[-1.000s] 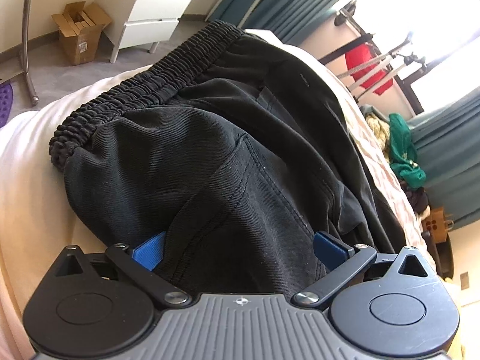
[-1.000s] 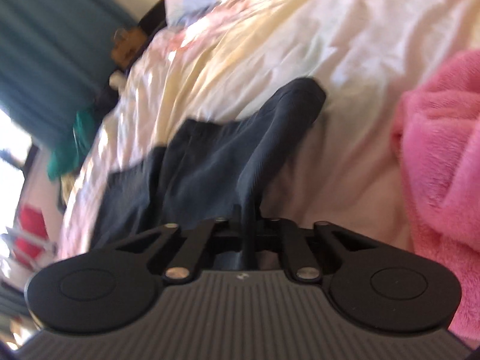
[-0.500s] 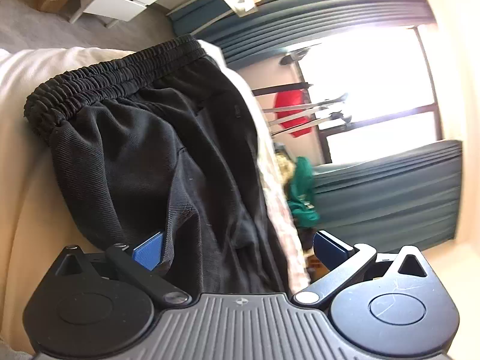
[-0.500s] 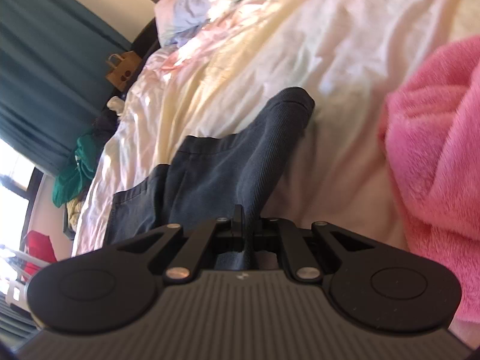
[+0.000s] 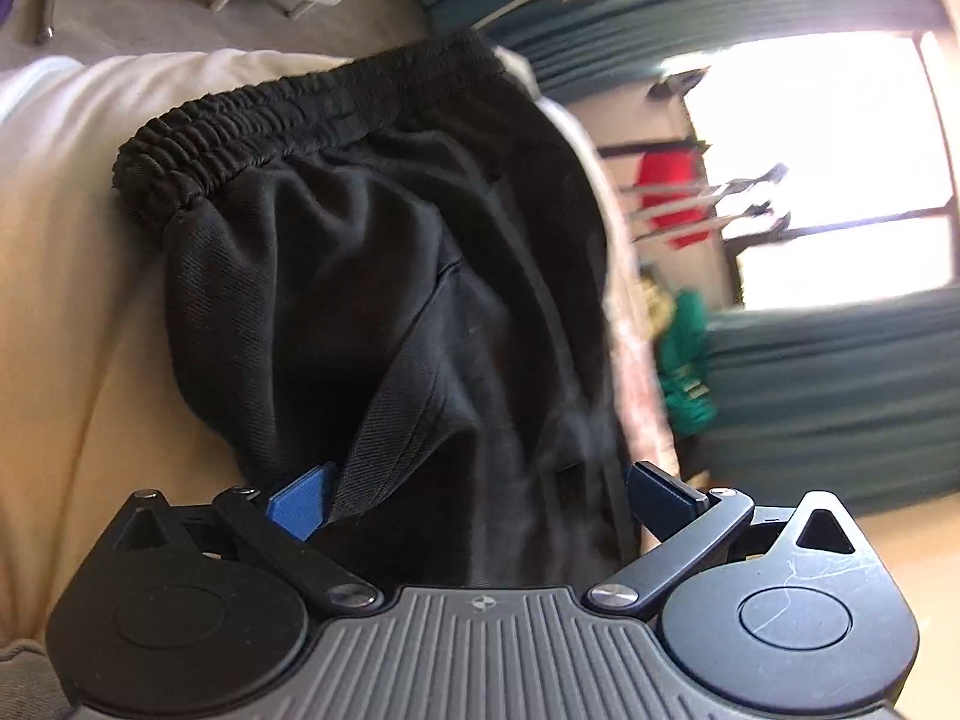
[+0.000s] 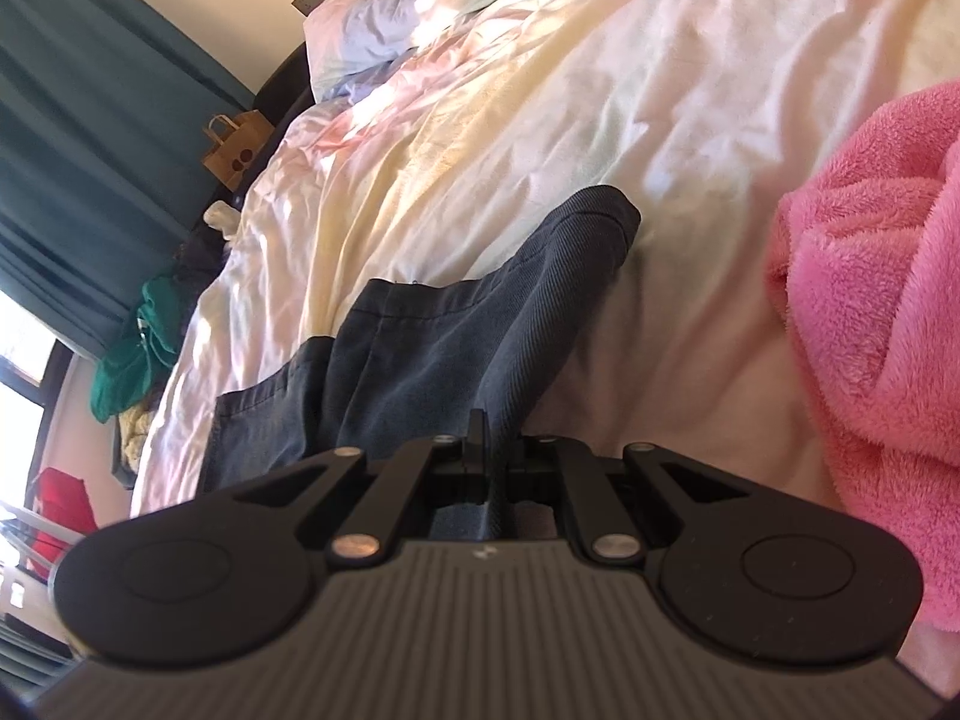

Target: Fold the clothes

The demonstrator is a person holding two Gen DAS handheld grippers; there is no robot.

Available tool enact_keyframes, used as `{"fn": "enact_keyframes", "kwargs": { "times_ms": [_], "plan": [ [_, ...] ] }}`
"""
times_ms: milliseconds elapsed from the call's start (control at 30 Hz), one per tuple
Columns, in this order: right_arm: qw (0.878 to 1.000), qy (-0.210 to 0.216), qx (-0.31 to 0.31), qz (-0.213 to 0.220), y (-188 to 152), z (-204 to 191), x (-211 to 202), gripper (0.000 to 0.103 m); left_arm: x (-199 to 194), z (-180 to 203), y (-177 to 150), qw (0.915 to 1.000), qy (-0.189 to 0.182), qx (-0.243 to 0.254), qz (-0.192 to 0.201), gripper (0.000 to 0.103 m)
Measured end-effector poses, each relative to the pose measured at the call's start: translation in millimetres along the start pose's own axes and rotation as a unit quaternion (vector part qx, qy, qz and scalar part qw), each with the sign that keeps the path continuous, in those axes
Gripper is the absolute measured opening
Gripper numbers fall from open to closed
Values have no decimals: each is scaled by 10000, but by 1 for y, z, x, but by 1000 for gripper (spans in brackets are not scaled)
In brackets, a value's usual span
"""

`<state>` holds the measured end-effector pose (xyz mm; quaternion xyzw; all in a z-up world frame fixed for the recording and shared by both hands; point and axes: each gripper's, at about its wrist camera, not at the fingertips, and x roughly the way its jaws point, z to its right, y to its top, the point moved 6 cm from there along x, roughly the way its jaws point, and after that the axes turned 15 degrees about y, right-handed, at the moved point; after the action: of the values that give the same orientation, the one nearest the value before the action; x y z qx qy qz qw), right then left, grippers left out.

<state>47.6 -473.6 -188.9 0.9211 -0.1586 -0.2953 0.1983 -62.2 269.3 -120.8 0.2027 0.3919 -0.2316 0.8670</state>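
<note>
Between the fingers of our right gripper [image 6: 487, 468] we've got a pinched ridge of the dark trousers [image 6: 456, 348], clamped tight, with the leg trailing away across the bed sheet [image 6: 540, 120]. Our left gripper [image 5: 474, 498] is spread wide around the waist end [image 5: 372, 276], blue pads on either side of the cloth and not squeezing it. Compared with a second ago, the left view has swung round a lot: the waistband [image 5: 288, 120] now sits further up and the window fills the right side, so we reckon that end is being lifted or turned. The right view has gone from blurry to sharp while the leg barely shifted. That reads to us like a fold in mid-swing, not one laid flat. Off to the right, a pink fluffy blanket [image 6: 870, 300] sits near the leg and could crowd the landing spot.
</note>
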Motion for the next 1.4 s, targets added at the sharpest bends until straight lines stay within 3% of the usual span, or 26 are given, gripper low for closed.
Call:
{"fn": "enact_keyframes", "kwargs": {
  "times_ms": [133, 267, 500, 567, 633, 667, 767, 800, 867, 1033, 1133, 1267, 1400],
  "plan": [
    [9999, -25, -140, -5, 0, -3, 2, 5, -2, 1, -1, 9984, 525, 150, 149, 102],
    [9999, -32, -139, -1, -1, -3, 3, 5, -11, -13, -5, 9917, 1224, -257, 295, 103],
    [9996, -1, -280, 12, -2, -7, 4, 5, 1, -35, 18, 9849, 1392, -847, 592, 101],
    [9994, -41, -347, -2, -2, -7, 4, 5, 1, -34, 22, 9864, 1208, -918, 633, 97],
    [9989, -37, -465, 29, -3, -10, 2, 5, -5, -33, 26, 9879, 1010, -930, 724, 78],
    [9987, -7, -512, 51, -3, -12, 2, 5, -9, -32, 27, 9885, 911, -935, 769, 74],
    [9980, 136, -603, 134, -2, -18, -1, 5, -19, -30, 33, 9895, 613, -952, 904, 37],
    [9978, 219, -598, 173, -1, -20, -3, 5, -22, -30, 34, 9896, 513, -957, 949, 18],
    [9969, 507, -480, 363, 3, -23, -10, 5, -29, -28, 38, 9894, 314, -967, 1038, 10],
    [9899, 1109, -474, 749, 19, -38, -31, 5, -49, -24, 45, 9871, -191, -953, 1276, 7],
    [9875, 1217, -489, 880, 28, -41, -47, 5, -81, -24, 45, 9847, -546, -882, 1402, 7],
    [9852, 1329, -545, 936, 37, -50, -61, 5, -110, -28, 49, 9846, -788, -815, 1333, 7],
    [9844, 1337, -760, 849, 37, -84, -48, 5, -103, -14, 70, 9865, -780, -792, 1202, 7]
  ]
}}
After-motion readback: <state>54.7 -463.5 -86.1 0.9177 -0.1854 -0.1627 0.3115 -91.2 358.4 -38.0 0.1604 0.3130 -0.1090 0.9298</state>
